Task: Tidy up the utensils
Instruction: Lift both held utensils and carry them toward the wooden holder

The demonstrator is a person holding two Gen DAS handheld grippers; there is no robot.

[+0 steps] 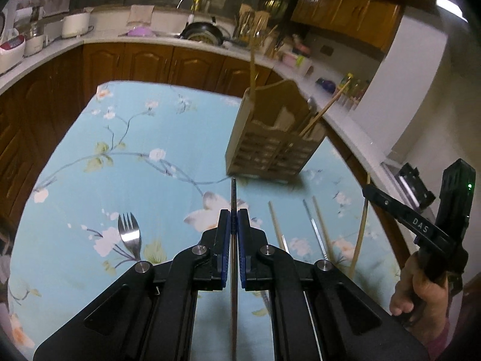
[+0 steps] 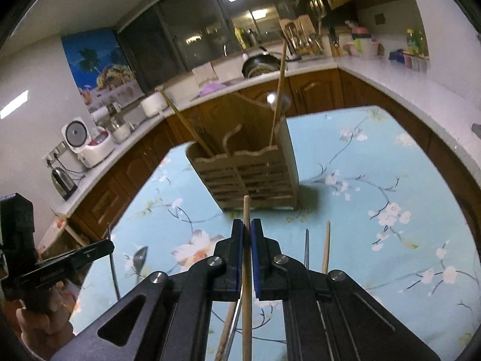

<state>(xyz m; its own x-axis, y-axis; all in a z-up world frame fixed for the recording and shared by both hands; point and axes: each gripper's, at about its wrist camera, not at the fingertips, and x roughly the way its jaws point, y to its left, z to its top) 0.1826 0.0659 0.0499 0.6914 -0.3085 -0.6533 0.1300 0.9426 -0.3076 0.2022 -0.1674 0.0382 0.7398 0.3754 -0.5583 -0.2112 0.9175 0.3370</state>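
Note:
A wooden utensil holder (image 1: 275, 138) stands on the blue floral tablecloth (image 1: 126, 156), with chopsticks leaning out of it; it also shows in the right wrist view (image 2: 249, 168). My left gripper (image 1: 234, 213) is shut on a thin metal chopstick (image 1: 233, 192) that points toward the holder's base. My right gripper (image 2: 246, 222) is shut on a wooden chopstick (image 2: 246, 210), held above the cloth in front of the holder. A fork (image 1: 130, 234) lies at the left. Loose chopsticks (image 1: 318, 225) lie on the cloth to the right. A spoon (image 2: 141, 257) lies at the left.
Kitchen counters (image 1: 168, 40) with wooden cabinets wrap around the table, holding a rice cooker (image 2: 90, 144), a kettle (image 2: 63, 180), a pan (image 1: 203, 31) and bottles. The right hand-held gripper body (image 1: 421, 225) shows at the right edge of the left wrist view.

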